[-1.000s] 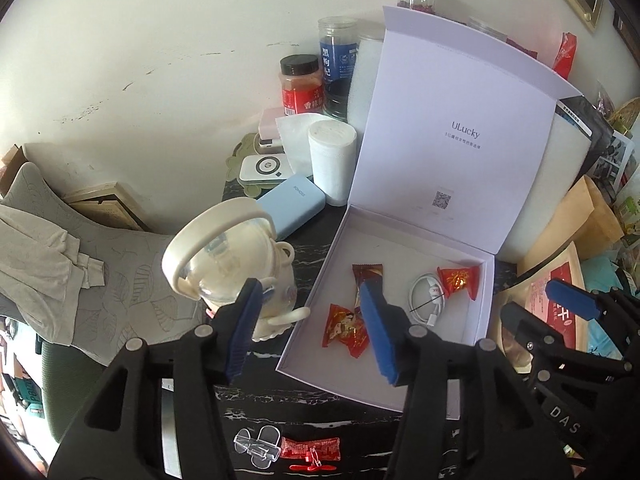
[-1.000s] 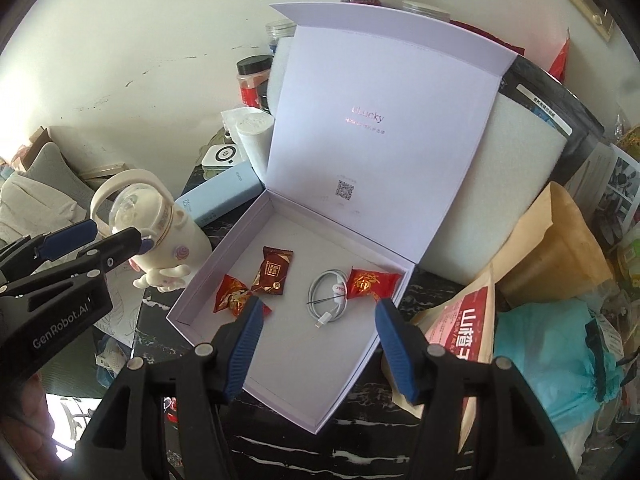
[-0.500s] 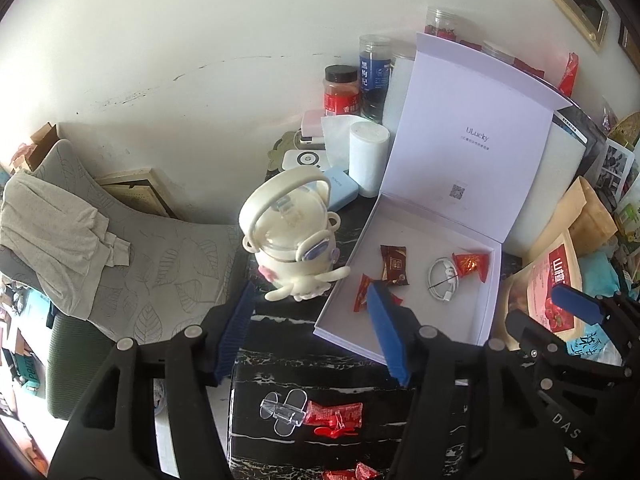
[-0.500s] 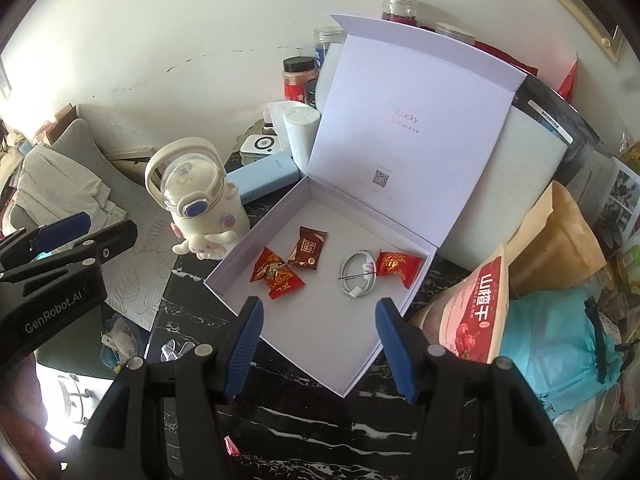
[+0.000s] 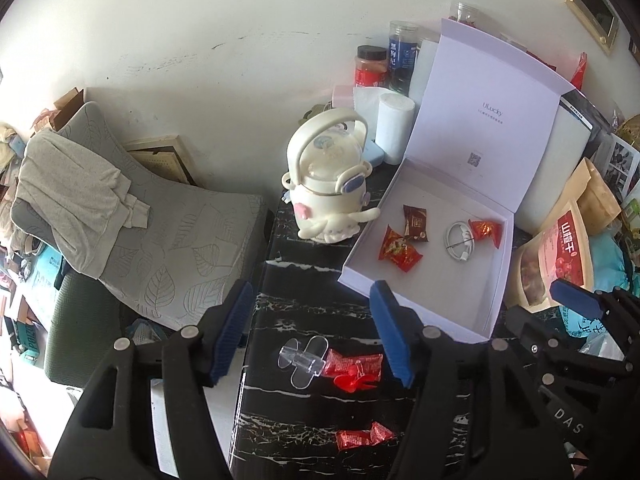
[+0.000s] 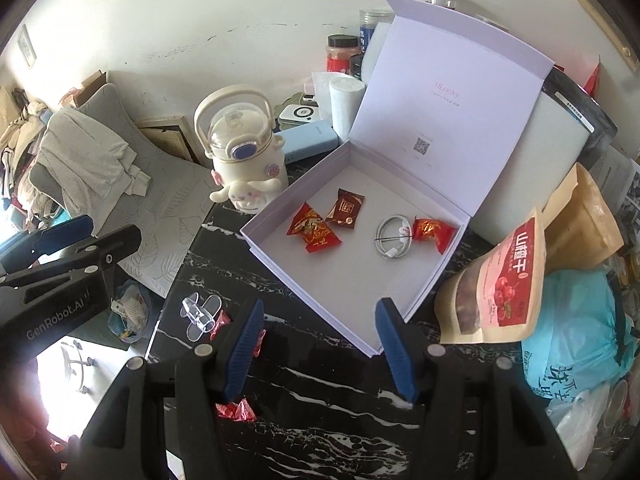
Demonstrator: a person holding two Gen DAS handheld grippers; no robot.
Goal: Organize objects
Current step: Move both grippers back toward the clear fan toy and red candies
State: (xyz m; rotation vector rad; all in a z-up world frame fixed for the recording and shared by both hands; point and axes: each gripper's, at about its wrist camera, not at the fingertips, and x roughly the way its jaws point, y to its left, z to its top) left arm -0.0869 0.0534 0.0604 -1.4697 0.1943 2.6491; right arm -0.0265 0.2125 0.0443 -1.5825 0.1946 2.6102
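Hovering over the table [image 5: 304, 432], the left gripper [image 5: 312, 336], jaws empty and just widened, frames a clear clip [image 5: 304, 360] and red candy [image 5: 354, 364] lying crosswise directly below; right gripper [image 6: 320, 344] gapes empty beside the box [image 6: 420, 292].

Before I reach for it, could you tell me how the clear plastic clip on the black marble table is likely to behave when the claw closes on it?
The clear plastic clip looks rigid and glossy, so it may slip between the pads. It seems thin and light, so a nudge would probably slide it across the marble table. It lies against a red candy wrapper, which might get dragged along.
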